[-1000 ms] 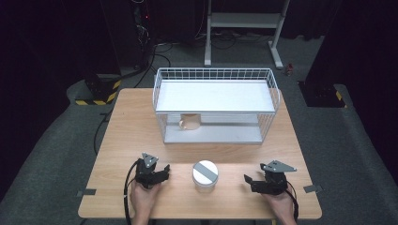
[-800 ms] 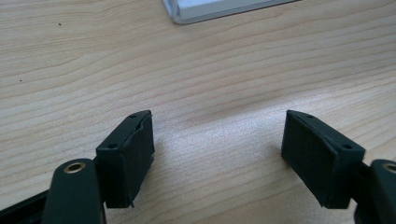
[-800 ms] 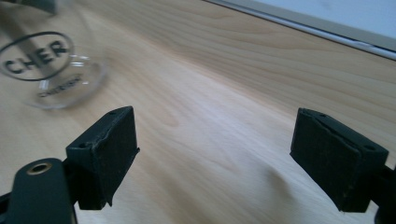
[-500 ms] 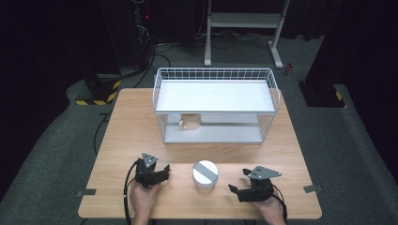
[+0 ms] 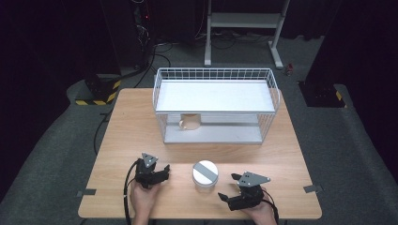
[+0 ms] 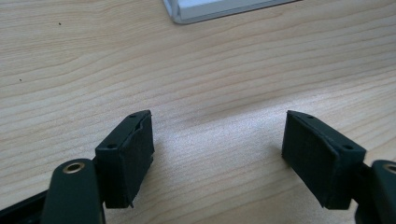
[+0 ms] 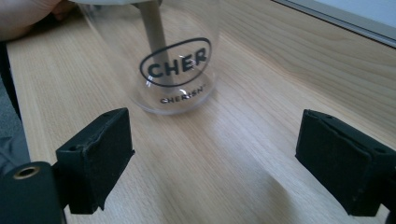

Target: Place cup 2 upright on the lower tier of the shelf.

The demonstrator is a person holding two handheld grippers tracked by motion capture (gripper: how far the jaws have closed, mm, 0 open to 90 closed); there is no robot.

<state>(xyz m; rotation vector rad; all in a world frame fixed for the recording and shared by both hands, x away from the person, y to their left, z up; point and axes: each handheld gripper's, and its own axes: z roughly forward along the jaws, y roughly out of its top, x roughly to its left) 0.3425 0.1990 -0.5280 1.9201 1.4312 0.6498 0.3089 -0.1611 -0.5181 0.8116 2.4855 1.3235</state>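
Observation:
A clear plastic cup [image 5: 205, 174] with a white and grey lid stands near the table's front middle. In the right gripper view the cup [image 7: 175, 70] carries a "CHER" logo and stands just ahead of the open jaws. My right gripper [image 5: 226, 197] lies low to the cup's right, pointing left at it, open and empty, and is seen close up as my right gripper [image 7: 212, 158]. My left gripper [image 5: 163, 171] rests to the cup's left, open, with only bare wood between its jaws; its own view has my left gripper [image 6: 217, 154] over the tabletop.
A white wire rack [image 5: 216, 105] with a solid top shelf stands at the back middle of the wooden table [image 5: 131, 126]. A beige mug [image 5: 190, 122] sits under that shelf. The rack's base edge [image 6: 224, 9] lies ahead of the left gripper.
My right gripper has moved left and toward the front edge, turning its jaws toward the cup. The left gripper has stayed put.

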